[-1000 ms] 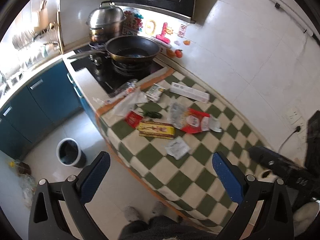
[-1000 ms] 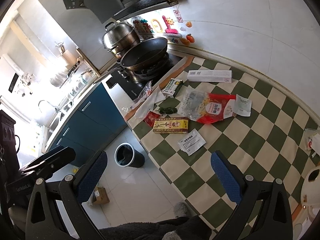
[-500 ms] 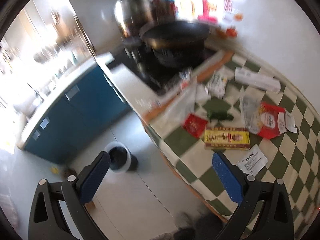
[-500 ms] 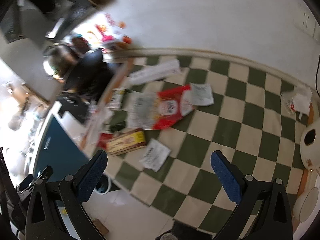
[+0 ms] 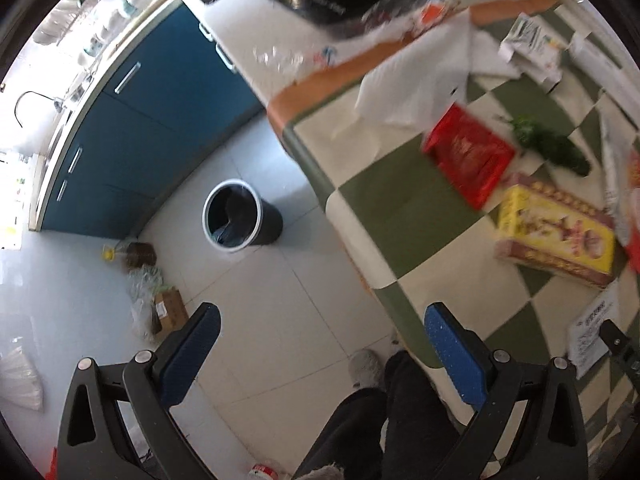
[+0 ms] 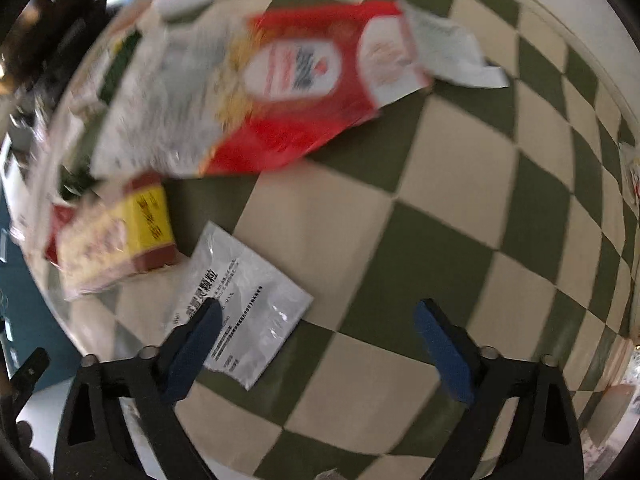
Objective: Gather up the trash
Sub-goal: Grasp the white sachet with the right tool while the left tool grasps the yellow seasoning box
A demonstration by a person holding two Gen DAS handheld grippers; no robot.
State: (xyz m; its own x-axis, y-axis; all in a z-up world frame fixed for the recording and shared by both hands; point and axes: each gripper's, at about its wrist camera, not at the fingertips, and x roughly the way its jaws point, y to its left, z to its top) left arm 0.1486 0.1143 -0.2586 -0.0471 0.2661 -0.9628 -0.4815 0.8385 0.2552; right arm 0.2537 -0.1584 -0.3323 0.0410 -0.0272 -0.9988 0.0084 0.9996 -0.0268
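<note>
A green-and-cream checked tablecloth (image 6: 432, 216) covers the tabletop, its orange-trimmed edge hanging over a pale tiled floor (image 5: 280, 320); blue cabinets (image 5: 132, 120) run along the far side of the room, and a black waste bin (image 5: 240, 216) with a white rim stands on the floor between the cabinets and the table's edge. Trash lies scattered near that edge: a yellow-and-red carton (image 5: 556, 236), its long axis roughly parallel to the near edge; a small red packet (image 5: 468, 156) and a green vegetable scrap (image 5: 552, 148) beyond it; a crumpled white tissue (image 5: 416, 80) at the orange-trimmed corner; and a large red-and-clear bag (image 6: 280, 92) lying lengthwise toward the table's middle. A white sachet (image 6: 248, 304) lies flat beside the carton, one corner pointing toward the table's middle. The right gripper (image 6: 318, 332), its jaws just narrowing yet still wide and grasping nothing, points down with one finger over the sachet. The left gripper (image 5: 322, 344) hangs released over the floor beside the table's edge, empty.
</note>
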